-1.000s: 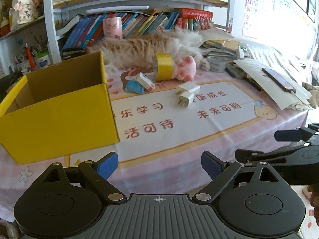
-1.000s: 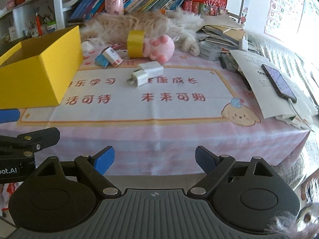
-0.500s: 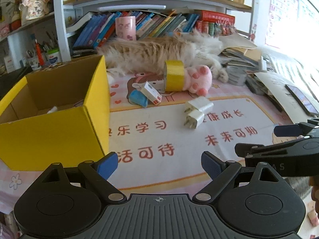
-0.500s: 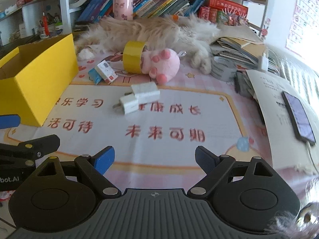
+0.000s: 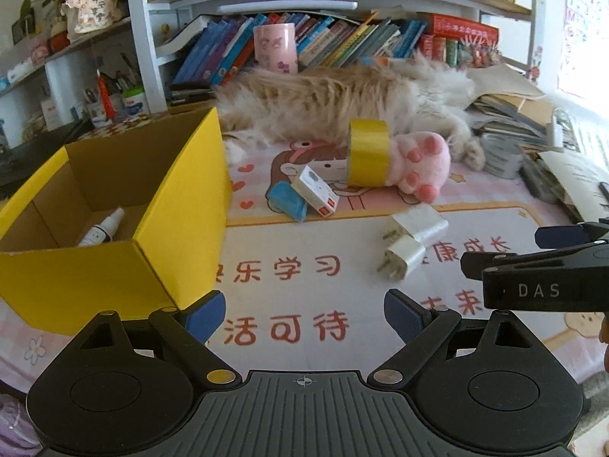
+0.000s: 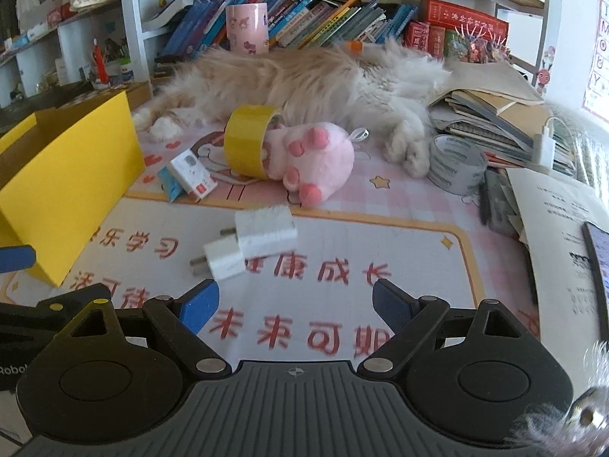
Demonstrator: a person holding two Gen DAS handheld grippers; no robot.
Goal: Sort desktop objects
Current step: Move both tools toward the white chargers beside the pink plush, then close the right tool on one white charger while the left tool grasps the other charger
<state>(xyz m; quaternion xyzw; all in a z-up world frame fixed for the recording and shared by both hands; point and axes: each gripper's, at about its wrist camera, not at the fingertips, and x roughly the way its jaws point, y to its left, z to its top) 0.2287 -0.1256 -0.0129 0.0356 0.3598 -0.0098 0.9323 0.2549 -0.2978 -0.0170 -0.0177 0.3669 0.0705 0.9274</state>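
Two white plastic charger plugs (image 6: 251, 243) lie touching each other at the centre of the right wrist view, on a pink-checked counter (image 6: 415, 205) mat printed with red Chinese characters. The right hand-held gripper (image 6: 291, 302) hovers low in the frame just below them, its blue-padded fingers spread wide and holding nothing. In the left wrist view the left hand-held gripper (image 5: 304, 314) is likewise wide open and empty, at the bottom centre. An open yellow cardboard box (image 5: 179, 236) fills the left of that frame, with a small white bottle (image 5: 101, 228) lying inside. Above the plugs, toward mid-frame, a small white carton with a red end (image 5: 318, 190) leans on a blue packet (image 5: 287, 200). Just right of them a roll of yellow tape (image 5: 369, 152) touches a pink plush paw toy (image 5: 420, 165). A fluffy orange-and-white cat (image 6: 304, 83) sprawls across the upper middle, before a bookshelf. A grey tape roll (image 6: 455, 163) sits at mid-right.
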